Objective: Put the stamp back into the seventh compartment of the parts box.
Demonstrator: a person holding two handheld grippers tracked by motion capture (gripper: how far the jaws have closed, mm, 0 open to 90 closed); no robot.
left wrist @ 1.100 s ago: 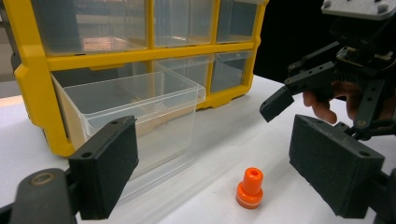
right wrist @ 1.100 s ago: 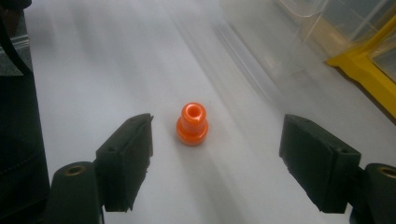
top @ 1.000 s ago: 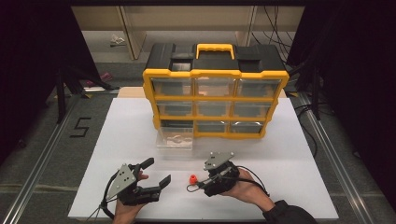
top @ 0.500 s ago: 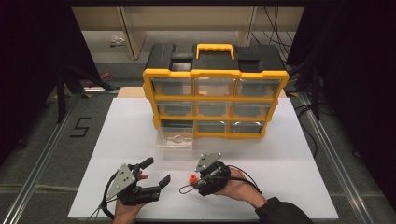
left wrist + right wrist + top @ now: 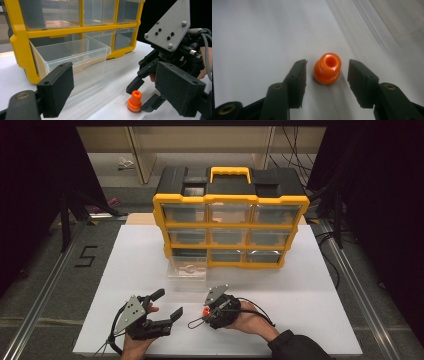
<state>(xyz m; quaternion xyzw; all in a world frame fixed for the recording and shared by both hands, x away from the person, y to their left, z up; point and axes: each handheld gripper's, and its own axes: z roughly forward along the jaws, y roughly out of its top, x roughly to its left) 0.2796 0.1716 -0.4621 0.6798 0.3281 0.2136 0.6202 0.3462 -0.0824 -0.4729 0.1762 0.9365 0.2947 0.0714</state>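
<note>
A small orange plastic piece (image 5: 327, 68) stands upright on the white tabletop (image 5: 140, 255). My right gripper (image 5: 327, 65) points down over it with one jaw on each side. Its jaws have just been closing, but a gap still shows between each pad and the piece, so it is open. From the left gripper view the orange piece (image 5: 134, 101) sits between the right gripper's fingertips (image 5: 136, 83). My left gripper (image 5: 169, 304) rests open and empty to the left of the orange piece (image 5: 205, 311).
A yellow and black drawer organizer (image 5: 230, 200) stands at the middle back of the table. One clear drawer (image 5: 187, 267) is pulled out from its bottom left slot, just beyond the grippers. The organizer (image 5: 22, 35) and drawer (image 5: 75, 55) show close in the left gripper view.
My right gripper has shifted left and down over the orange piece, and its jaws have narrowed around it. The left gripper has stayed where it was.
</note>
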